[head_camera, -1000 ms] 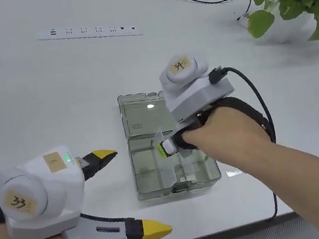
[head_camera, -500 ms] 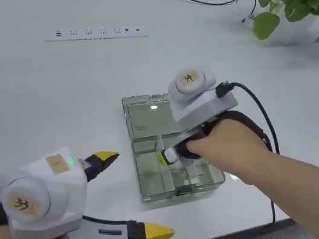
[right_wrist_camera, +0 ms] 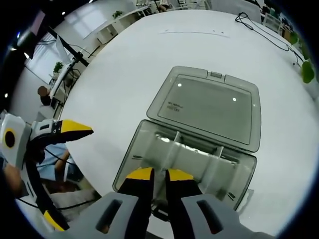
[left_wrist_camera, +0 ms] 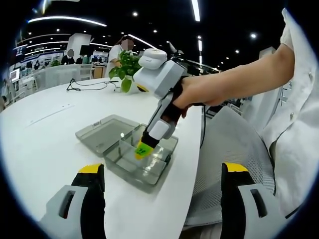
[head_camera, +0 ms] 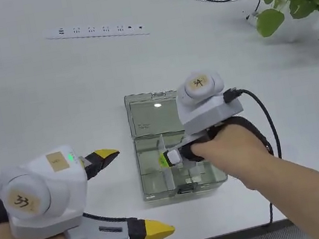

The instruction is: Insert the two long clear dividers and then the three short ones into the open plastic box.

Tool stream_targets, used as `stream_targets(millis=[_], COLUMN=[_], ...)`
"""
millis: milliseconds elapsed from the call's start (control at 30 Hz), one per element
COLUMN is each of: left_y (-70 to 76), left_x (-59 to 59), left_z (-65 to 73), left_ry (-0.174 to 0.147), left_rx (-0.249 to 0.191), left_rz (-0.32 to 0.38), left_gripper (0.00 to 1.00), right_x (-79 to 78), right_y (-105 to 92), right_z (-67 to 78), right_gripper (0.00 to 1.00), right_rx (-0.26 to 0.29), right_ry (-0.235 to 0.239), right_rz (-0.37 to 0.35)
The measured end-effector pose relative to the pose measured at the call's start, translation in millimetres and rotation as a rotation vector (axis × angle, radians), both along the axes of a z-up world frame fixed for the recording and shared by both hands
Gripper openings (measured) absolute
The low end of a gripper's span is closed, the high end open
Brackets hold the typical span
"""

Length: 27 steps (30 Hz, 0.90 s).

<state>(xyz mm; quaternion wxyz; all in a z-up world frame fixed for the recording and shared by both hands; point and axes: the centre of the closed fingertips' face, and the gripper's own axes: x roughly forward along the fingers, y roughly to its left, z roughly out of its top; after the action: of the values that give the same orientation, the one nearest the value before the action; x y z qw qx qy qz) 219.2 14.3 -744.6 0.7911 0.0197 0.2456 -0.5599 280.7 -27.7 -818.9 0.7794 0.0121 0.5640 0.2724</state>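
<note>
The open plastic box (head_camera: 158, 184) lies on the white worktop (head_camera: 40, 102), with its lid (head_camera: 146, 111) folded flat behind. A small printed label is on the lid, too small to read.

The right tongs (right_wrist_camera: 160, 175) reach down into the tray and are closed to a thin gap. A long clear divider (right_wrist_camera: 168, 149) stands upright in the tray and runs into this gap, but I cannot tell if the tips really press it.

The left tongs (left_wrist_camera: 163, 168) are spread wide and hold nothing, beside the box on the left, above the worktop. The round sticker on them carries a handwritten "33". The sticker on the right tongs has also handwriting, which I cannot read surely.

A white power strip (head_camera: 99, 30) lies far behind.
</note>
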Motion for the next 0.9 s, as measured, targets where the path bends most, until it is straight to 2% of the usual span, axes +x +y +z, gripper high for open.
stream_targets(millis=[200,533,900], left_y=[1.0,1.9,4.7], left_x=[0.3,-0.2,-3.2], left_z=[1.1,5.3,14.7], left_ry=[-0.001,-0.006,-0.021], left_rx=[0.003,0.005,0.023], left_rz=[0.007,0.024,0.057], left_gripper=[1.0,1.0,1.0], right_x=[0.7,3.7,-0.4], right_y=[-0.7,-1.1,-6.4], right_z=[7.7,29.6,54.4], right_gripper=[0.16,0.21,0.33], right_rx=[0.053,0.122,0.174], right_ry=[-0.015,-0.072,-0.148], right_rz=[-0.024,-0.017,0.065])
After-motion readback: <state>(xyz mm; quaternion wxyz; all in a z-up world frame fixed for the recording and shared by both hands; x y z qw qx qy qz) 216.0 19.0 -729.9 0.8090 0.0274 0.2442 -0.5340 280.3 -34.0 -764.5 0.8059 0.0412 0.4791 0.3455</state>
